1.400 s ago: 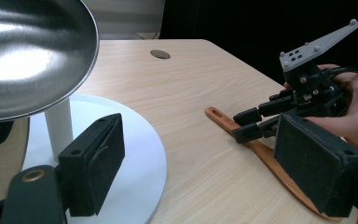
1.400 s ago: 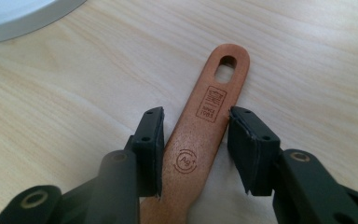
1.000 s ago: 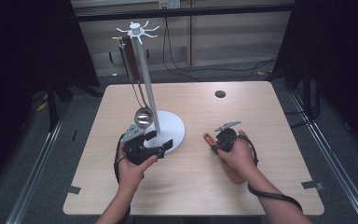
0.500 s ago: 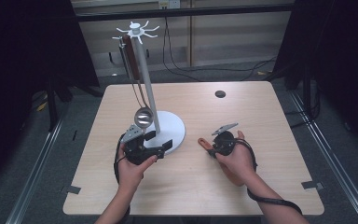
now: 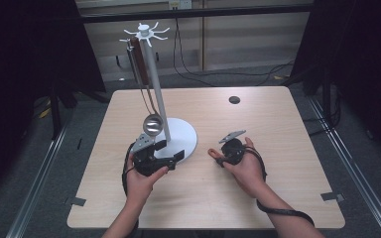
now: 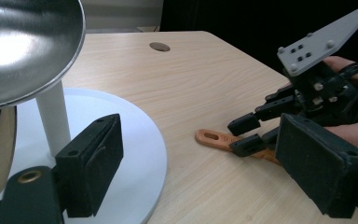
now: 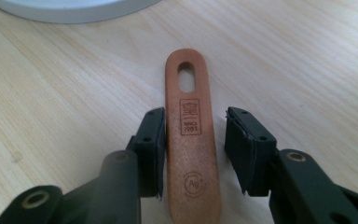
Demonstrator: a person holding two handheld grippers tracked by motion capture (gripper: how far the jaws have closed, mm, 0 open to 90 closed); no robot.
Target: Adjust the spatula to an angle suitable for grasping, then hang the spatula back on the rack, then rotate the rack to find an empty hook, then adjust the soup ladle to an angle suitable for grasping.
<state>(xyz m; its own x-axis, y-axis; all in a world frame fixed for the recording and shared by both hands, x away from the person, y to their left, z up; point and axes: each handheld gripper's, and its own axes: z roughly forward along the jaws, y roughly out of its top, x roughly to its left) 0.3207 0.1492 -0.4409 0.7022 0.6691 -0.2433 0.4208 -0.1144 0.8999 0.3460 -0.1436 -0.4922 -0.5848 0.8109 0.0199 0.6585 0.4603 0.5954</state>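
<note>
Both jaws of the right gripper [image 7: 193, 154] have just been opening, freeing the wooden handle [image 7: 189, 140] lying between them on the counter [image 5: 287, 148]: likely released.

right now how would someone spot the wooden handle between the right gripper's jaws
On the wooden table, look right of the white stand base. The flat wooden handle lies there between the right gripper pads, which have just been opening, marked by its slotted hole and stamped logo.

Both forearms reach in from the near edge. The left tongs [image 5: 171, 150] stand open, level. The right tongs [image 7: 193, 151] — just been opening — point left, pads apart.
</note>
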